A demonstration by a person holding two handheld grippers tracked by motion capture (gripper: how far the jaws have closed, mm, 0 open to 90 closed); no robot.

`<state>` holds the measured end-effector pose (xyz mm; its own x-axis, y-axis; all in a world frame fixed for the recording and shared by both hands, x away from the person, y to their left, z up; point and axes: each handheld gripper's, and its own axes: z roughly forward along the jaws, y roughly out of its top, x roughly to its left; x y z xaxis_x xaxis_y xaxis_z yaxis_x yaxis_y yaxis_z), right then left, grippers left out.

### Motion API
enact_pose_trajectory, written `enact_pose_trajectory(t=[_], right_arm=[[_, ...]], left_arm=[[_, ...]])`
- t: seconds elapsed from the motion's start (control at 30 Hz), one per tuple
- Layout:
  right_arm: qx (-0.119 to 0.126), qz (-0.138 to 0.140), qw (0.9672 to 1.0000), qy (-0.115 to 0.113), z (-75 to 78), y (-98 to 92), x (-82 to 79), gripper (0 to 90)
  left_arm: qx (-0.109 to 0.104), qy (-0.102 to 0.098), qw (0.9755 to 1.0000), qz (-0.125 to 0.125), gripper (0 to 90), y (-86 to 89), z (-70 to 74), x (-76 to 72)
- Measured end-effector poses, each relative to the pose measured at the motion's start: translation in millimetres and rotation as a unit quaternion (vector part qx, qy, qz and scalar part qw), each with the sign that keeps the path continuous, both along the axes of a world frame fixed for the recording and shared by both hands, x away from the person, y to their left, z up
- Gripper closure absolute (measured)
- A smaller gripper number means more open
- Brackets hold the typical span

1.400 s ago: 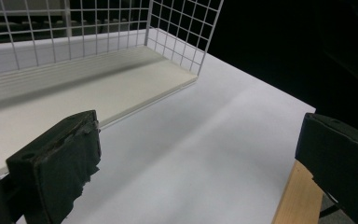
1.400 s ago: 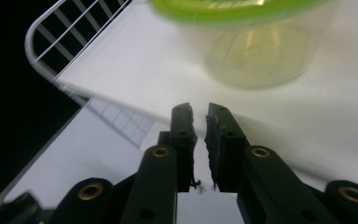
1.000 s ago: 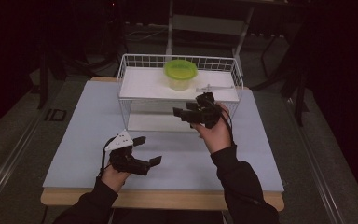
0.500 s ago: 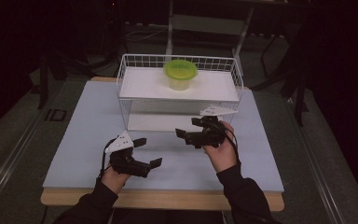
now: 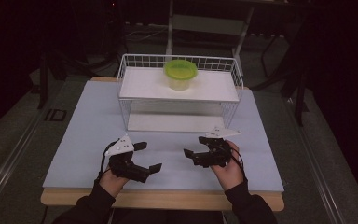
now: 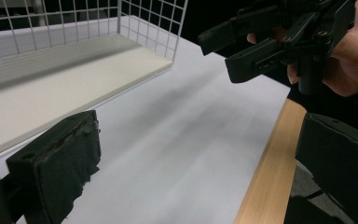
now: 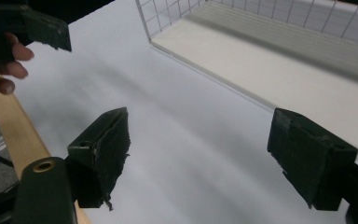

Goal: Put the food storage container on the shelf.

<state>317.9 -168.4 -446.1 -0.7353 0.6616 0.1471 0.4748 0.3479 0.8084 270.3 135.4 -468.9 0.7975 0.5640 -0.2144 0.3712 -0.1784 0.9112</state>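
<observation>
My left gripper (image 5: 148,157) rests open and empty near the table's front edge, left of centre. My right gripper (image 5: 194,147) hovers open and empty at the front, right of centre, its jaws pointing toward the left one. In the left gripper view my own jaws (image 6: 196,163) stand wide apart over bare table, with the right gripper (image 6: 242,46) held by a hand at the upper right. The right gripper view has its jaws (image 7: 205,149) spread over the table, and the left gripper (image 7: 32,25) sits at the top left. A lime-green bowl (image 5: 180,70) on a pale base stands on the rack's top shelf.
A white wire rack (image 5: 179,88) with two shelves stands at the back middle of the pale blue table mat (image 5: 88,121). Its lower shelf (image 6: 51,79) lies just beyond both grippers. The wooden table edge (image 6: 265,168) runs along the front. Dark floor surrounds the table.
My right gripper has come down and back from beside the rack's upper shelf to the front of the table. The left gripper has stayed put.
</observation>
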Motion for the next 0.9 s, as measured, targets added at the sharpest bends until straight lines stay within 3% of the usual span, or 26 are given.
enact_pose_trajectory(t=[0.33, 0.9], right_arm=[[-0.005, 0.000, 1.0000, 0.008, -21.7, -20.0, -15.3, 20.6], [-0.015, 0.003, 0.9998, 0.016, -36.6, -44.7, -38.4, 19.0]], left_arm=[[0.019, 0.006, 0.9998, -0.003, 1.0, 5.2, -5.3, -7.6], [0.032, 0.009, 0.9995, 0.001, 1.0, 20.0, -11.1, -15.5]])
